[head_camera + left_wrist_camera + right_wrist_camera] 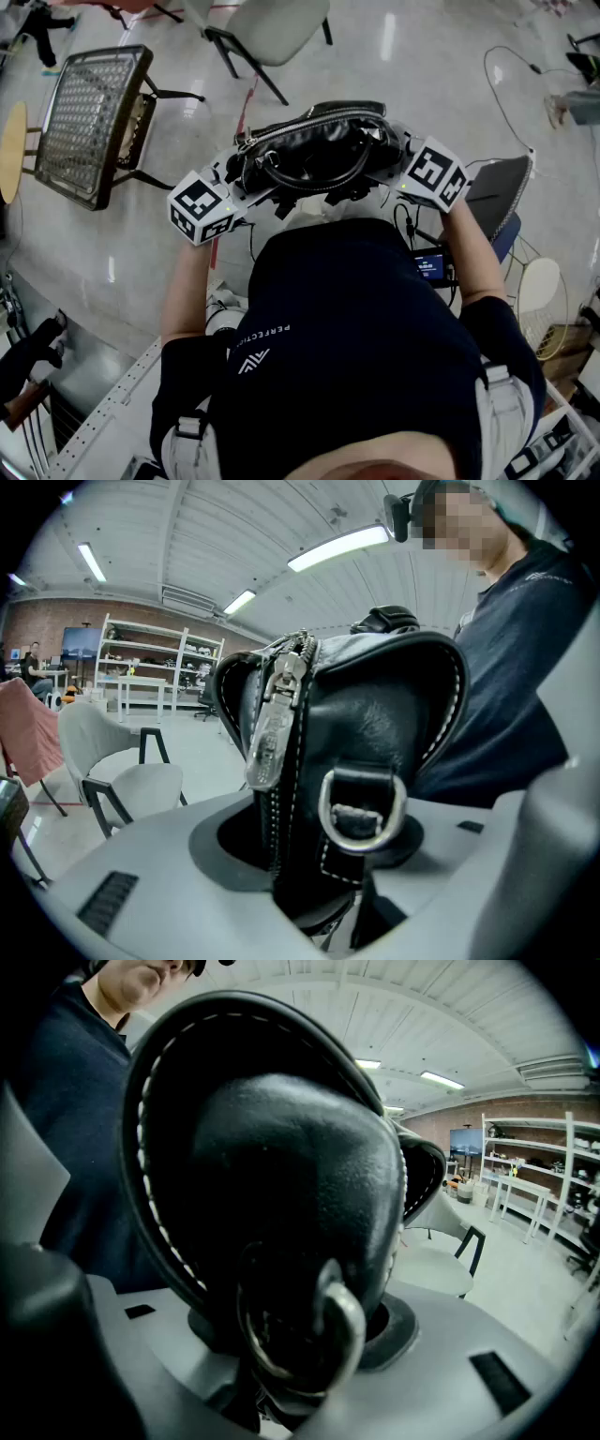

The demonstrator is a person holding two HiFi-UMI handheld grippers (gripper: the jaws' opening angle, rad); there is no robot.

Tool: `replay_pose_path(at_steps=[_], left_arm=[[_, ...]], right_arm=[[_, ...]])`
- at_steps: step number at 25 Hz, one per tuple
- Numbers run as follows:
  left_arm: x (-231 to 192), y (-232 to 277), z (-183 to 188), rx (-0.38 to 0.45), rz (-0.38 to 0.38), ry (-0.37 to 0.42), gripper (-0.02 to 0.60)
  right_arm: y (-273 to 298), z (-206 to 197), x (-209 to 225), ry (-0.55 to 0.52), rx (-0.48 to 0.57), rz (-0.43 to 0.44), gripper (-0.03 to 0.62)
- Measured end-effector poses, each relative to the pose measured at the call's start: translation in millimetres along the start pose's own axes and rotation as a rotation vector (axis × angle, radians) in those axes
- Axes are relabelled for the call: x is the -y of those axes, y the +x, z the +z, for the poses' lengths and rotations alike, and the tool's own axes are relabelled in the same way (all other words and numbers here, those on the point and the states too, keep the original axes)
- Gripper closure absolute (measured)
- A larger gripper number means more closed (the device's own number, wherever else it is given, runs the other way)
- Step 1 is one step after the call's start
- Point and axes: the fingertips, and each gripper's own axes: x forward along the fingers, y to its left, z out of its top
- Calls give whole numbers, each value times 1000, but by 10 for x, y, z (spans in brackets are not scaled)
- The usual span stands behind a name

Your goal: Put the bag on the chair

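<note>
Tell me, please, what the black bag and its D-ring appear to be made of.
Bag: probably leather or faux leather, glossy black; soft creases, sheen and white contrast stitching suggest it. D-ring: seemingly polished silver metal, given its bright reflections.

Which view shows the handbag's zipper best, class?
The left gripper view: the zipper climbs the near end of the handbag, close and sharp. The head view shows it only as a thin line along the top. The right gripper view shows just the opposite end, no zipper.
</note>
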Motion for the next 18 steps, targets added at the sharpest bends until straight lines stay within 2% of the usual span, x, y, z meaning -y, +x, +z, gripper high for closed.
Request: replay_pose_path(at_steps=[6, 18], left_arm=[[2, 2, 26, 0, -8, 19, 348], [23, 49, -65, -6, -32, -8, 348]], right_arm=[[-17, 8, 11, 7, 2, -12, 370], [-2, -43, 9, 52, 5, 12, 356]])
